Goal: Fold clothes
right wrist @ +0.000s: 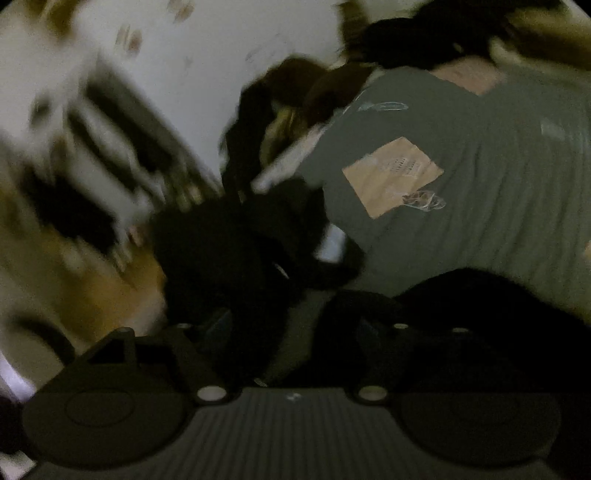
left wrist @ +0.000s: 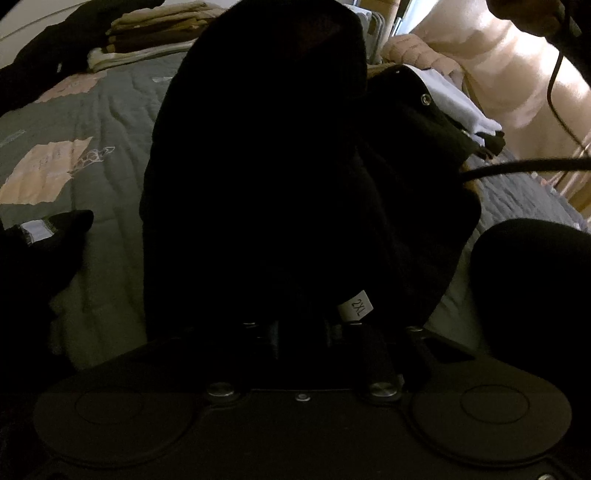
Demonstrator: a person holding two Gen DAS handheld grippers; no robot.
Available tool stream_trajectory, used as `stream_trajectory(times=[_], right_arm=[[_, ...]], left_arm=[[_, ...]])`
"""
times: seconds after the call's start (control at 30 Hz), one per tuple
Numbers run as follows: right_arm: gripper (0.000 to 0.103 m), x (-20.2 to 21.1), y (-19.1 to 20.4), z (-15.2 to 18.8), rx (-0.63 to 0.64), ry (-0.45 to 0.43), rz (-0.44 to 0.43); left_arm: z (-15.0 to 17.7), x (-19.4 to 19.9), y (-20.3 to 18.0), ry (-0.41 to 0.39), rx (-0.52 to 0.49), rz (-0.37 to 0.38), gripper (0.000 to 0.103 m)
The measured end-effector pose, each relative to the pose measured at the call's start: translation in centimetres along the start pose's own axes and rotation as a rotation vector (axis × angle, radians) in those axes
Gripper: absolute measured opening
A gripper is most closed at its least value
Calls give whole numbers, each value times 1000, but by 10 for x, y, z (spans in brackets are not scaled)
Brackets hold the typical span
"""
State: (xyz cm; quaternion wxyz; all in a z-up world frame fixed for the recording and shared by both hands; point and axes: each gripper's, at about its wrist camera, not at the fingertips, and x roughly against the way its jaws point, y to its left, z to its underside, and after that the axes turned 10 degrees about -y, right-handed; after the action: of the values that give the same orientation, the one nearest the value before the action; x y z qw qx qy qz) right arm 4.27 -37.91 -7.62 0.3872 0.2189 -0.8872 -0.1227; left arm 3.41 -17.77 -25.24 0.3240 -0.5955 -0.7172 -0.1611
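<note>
Close up, my left claw (left wrist: 310, 325) sits buried in a black fabric garment (left wrist: 266, 166) bunched over a grey quilted bedspread with tan patches (left wrist: 92, 122); a white size tag (left wrist: 356, 305) hangs by the fingers. Jaws are nearly together, pinching the cloth. A stack of folded beige and brown clothes (left wrist: 155, 29) lies at the far edge. My right claw (right wrist: 291, 332) is spread wide, nothing between its fingers, above the same bedspread (right wrist: 480, 177). That view is heavily blurred.
</note>
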Motion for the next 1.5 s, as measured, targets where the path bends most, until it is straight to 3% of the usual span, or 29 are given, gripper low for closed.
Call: stream_trajectory(times=[0.2, 0.3, 0.5, 0.63, 0.67, 0.73, 0.77, 0.97, 1.07, 1.23, 1.37, 1.5], right_arm=[[72, -10, 28, 11, 255, 146, -22], [73, -18, 39, 15, 324, 220, -33], [73, -49, 36, 37, 458, 415, 119], [72, -60, 28, 51, 461, 462, 128], [67, -60, 26, 54, 458, 461, 112], [41, -59, 23, 60, 449, 452, 68], [31, -57, 21, 61, 429, 446, 47], [22, -40, -5, 51, 178, 340, -3], [2, -23, -20, 37, -13, 228, -78], [0, 11, -30, 15, -139, 85, -145], [2, 17, -38, 8, -212, 96, -109], [6, -3, -42, 15, -256, 258, -60]], left_arm=[[1, -1, -1, 3, 4, 6, 23], [1, -1, -1, 4, 2, 9, 23], [-1, 0, -2, -7, 7, 16, 23], [-2, -2, -4, -6, 7, 20, 23], [-2, -2, -4, -4, 6, 19, 23], [-2, -3, -3, 1, 9, 16, 23], [-1, -3, -3, 2, 11, 15, 23], [-1, -1, -1, -3, 17, 10, 23], [1, -3, 0, 3, 15, 13, 24], [5, -7, -2, 24, -6, 12, 25], [4, -7, -3, 18, -4, 18, 25], [4, -7, -2, 19, -4, 22, 25]])
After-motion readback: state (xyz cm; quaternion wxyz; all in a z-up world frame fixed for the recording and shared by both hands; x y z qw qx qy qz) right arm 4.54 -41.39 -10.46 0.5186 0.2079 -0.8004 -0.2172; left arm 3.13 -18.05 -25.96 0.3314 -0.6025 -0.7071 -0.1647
